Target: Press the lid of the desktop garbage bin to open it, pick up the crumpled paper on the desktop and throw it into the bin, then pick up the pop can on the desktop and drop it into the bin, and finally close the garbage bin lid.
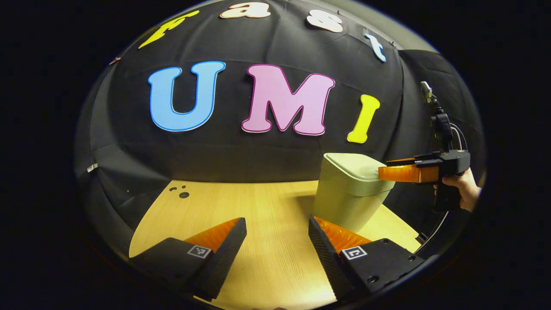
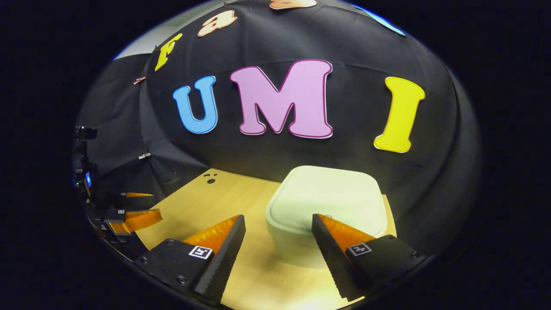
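Bin point(image 1: 351, 196) stands upright on the worktop point(image 1: 267, 206), lid point(image 2: 329, 196) shut; right gripper point(image 2: 278, 224) over lid, left gripper point(image 1: 277, 226) nearby, both jaws apart, empty

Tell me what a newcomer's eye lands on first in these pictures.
The pale garbage bin stands on the wooden table, lid closed. The right tool hangs open just above the lid's near edge. The left tool waits open, low over bare table beside the bin.
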